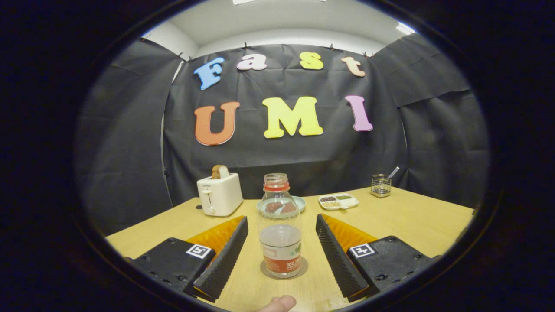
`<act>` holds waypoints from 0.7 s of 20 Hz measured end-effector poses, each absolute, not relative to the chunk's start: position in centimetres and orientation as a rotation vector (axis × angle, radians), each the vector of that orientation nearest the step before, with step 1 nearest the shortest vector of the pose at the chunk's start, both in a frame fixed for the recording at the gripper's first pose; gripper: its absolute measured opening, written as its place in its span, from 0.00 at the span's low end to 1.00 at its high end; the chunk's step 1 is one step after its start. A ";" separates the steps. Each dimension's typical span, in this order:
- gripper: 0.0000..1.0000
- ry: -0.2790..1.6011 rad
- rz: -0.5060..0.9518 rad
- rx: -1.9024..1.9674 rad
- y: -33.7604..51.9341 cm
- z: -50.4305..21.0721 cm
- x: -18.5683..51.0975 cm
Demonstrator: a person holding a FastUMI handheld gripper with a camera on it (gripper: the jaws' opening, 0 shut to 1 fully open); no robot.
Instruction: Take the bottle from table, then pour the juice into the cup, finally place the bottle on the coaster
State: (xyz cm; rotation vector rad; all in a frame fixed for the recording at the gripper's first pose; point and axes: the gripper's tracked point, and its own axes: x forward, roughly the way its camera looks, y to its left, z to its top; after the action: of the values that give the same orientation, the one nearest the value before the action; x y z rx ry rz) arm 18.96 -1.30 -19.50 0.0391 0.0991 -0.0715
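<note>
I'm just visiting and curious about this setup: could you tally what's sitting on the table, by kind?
Bottle, standing on the coaster between the open tongs: 1
Coaster: 1
Toaster with bread: 1
Plate behind the bottle: 1
Divided snack tray: 1
Wire holder with a utensil: 1
Total: 6

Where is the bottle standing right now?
In the gripper view, the bottle stands upright on the coaster, between the open gripper fingers, before the plate.

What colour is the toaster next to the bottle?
White. The toaster shows best in the gripper view, beyond the open tongs.
</note>
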 end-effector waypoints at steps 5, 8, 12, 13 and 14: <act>1.00 0.061 -0.066 0.029 -1.1 -15.0 15.8; 1.00 0.049 -0.062 0.019 -1.2 -12.3 13.8; 1.00 0.061 -0.049 0.024 -1.0 -9.6 11.5; 0.99 0.060 -0.042 0.026 -0.9 -9.0 11.0; 0.99 0.057 -0.035 0.027 -0.7 -8.1 10.5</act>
State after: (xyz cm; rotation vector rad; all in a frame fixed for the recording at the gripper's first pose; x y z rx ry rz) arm 10.49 -0.69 -8.11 0.0275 0.0567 -0.0351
